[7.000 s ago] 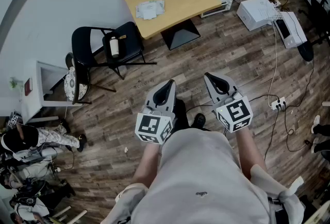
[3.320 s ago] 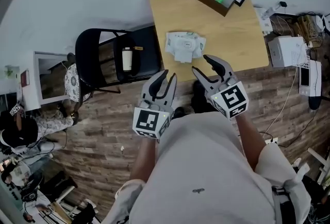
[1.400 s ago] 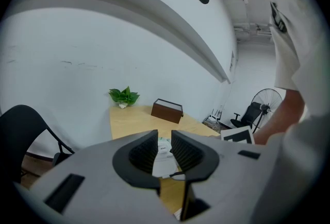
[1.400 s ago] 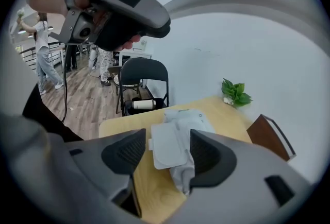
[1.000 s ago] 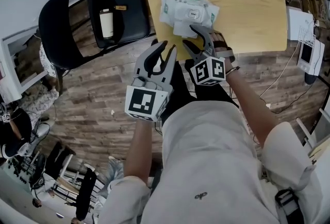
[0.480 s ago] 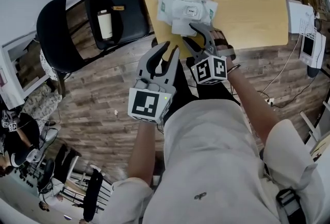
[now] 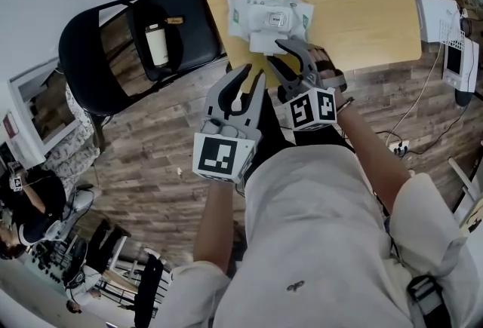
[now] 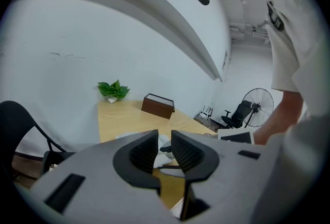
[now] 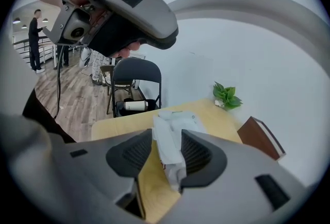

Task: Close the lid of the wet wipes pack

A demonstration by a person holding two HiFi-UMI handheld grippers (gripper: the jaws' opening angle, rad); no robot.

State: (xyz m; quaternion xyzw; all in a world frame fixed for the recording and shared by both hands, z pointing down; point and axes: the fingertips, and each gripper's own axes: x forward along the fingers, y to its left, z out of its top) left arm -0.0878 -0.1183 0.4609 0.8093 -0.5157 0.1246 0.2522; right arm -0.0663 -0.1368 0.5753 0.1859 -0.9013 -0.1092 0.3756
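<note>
The wet wipes pack [image 7: 269,13] lies on the wooden table [image 7: 355,10] in the upper middle of the head view. Its white lid [image 7: 263,42] is still open and sticks out from the pack's lower edge, toward the bottom of the frame. The right gripper [image 7: 281,55] reaches in from just below the pack, and its jaws have just been closing. In the right gripper view they stand partly open with the lid [image 9: 170,156] between them. The flap sits against the right-hand jaw in that picture, and a wedge of bare table shows between it and the other jaw, so the pads do not pinch it. The left gripper [image 7: 253,74] hangs over the wood floor, lower left of the right gripper and off the table's edge. Its own view shows its jaws a narrow slit apart with nothing between them. At the upper left of the head view a black folding chair [image 7: 83,55] carries a pale bottle [image 7: 157,45] lying on its seat.
</note>
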